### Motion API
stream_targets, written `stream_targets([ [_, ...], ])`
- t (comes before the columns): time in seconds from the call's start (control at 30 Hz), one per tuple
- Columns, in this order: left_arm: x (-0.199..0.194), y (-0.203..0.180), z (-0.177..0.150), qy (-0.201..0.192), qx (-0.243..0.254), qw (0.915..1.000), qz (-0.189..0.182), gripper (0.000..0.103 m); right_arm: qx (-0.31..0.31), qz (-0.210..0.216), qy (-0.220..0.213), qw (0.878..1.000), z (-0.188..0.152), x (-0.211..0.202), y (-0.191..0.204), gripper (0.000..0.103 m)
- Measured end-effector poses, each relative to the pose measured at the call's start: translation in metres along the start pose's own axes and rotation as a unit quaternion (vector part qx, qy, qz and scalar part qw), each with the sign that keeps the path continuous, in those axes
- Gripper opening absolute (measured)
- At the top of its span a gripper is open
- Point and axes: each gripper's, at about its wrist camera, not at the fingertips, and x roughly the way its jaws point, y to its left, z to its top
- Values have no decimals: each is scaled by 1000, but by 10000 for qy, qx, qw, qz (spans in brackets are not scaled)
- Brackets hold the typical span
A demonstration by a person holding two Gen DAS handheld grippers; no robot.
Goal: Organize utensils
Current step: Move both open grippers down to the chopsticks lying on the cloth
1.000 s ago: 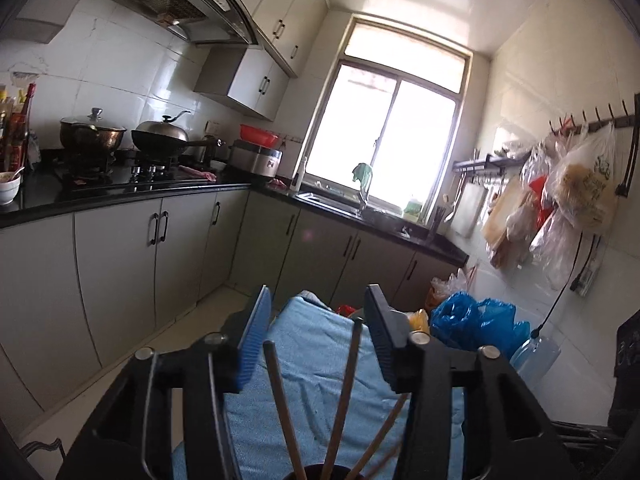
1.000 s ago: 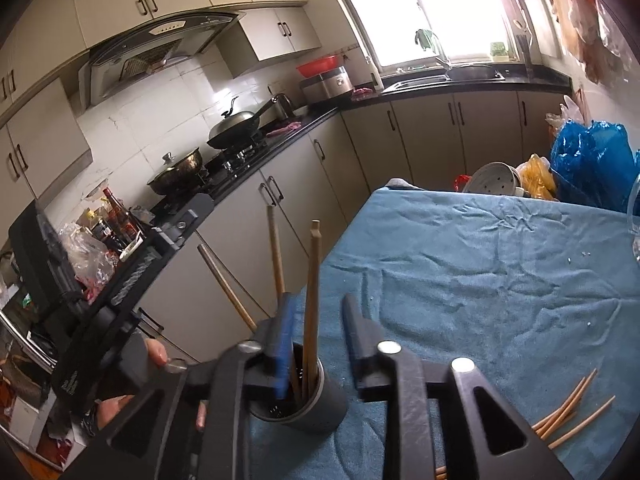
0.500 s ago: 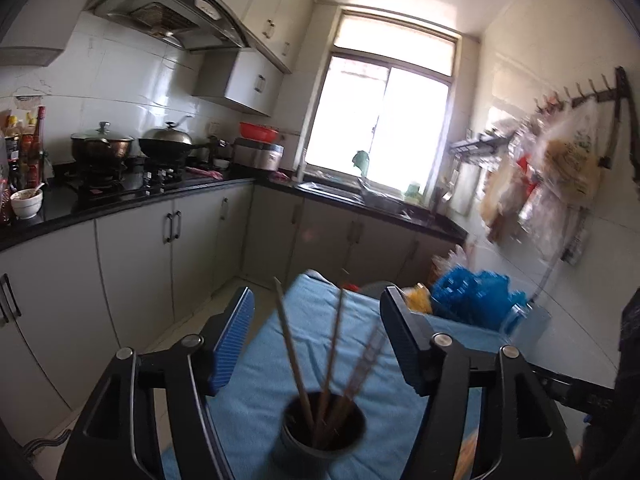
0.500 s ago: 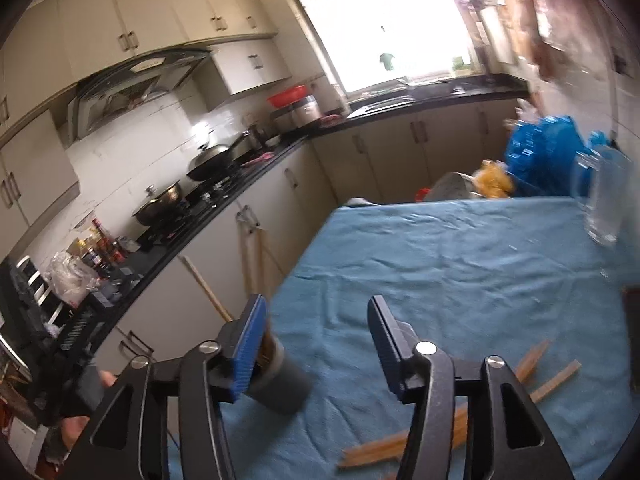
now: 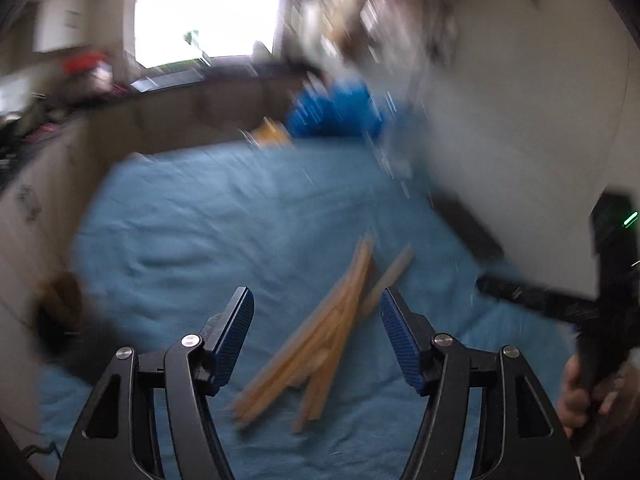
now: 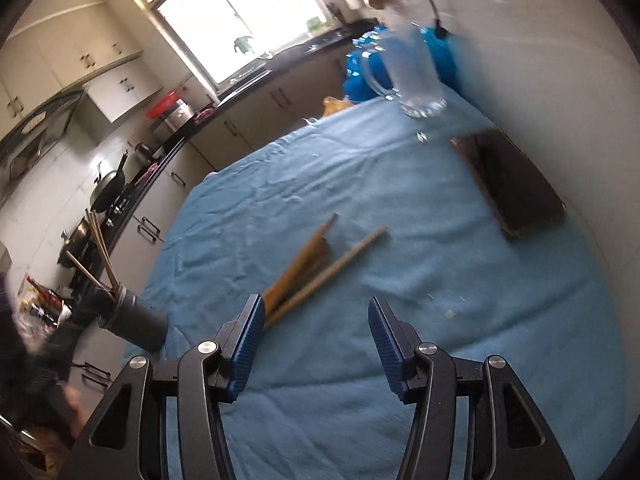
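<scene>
Chopsticks (image 5: 320,344) lie in a loose wooden heap on a blue cloth (image 5: 208,216) that covers the surface. Seen from the left wrist camera, which is heavily blurred, the heap fans out between and just beyond the left tongs (image 5: 316,332). These tongs have just been opening; their blue-padded jaws stand well apart, with nothing pressed between them, and the heap sits on the cloth beyond them.

From the right wrist camera the picture is sharper. The right tongs (image 6: 316,336) have also just been opening and now gape wide over bare cloth, holding nothing. The same heap (image 6: 316,264) lies just ahead of the left-hand jaw, with one stick set slightly apart from the rest.

At the near left corner of the cloth stands a dark round holder (image 6: 134,322), leaning in this view, with several chopsticks (image 6: 96,248) poking up out of it. It is well apart from the loose heap.

Along the far right edge of the cloth lies a dark flat box (image 6: 516,188), and beyond it a clear glass jug (image 6: 412,76) stands near blue plastic bags (image 6: 364,64). Kitchen cupboards (image 6: 248,128), a stove with pans and a bright window (image 6: 240,16) fill the background. A hand (image 5: 580,396) grips the other black handle at the right edge of the left view.
</scene>
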Motion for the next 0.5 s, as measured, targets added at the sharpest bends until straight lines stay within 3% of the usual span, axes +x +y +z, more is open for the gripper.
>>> stream_targets([
  [0.17, 84, -37, -4, 687, 967, 9928, 181, 65, 104, 185, -8, 9998, -8, -6, -13, 58],
  [0.2, 99, -41, -6, 842, 1158, 9891, 349, 61, 116, 217, 0, 9997, -8, -6, -15, 58],
  [0.23, 110, -39, -7, 970, 1281, 9858, 484, 47, 127, 239, 8, 9996, -8, -5, -15, 58],
  [0.27, 116, -36, -6, 1025, 1242, 9859, 465, 45, 140, 264, 15, 9996, -8, -5, -16, 58],
  [0.37, 118, -3, 3, 1115, 304, 9933, 103, 36, 134, 283, 34, 9995, -9, -3, -20, 58],
  [0.5, 114, 42, 6, 1100, -517, 9924, 190, 31, 133, 201, 160, 9996, -9, 11, -19, 58],
])
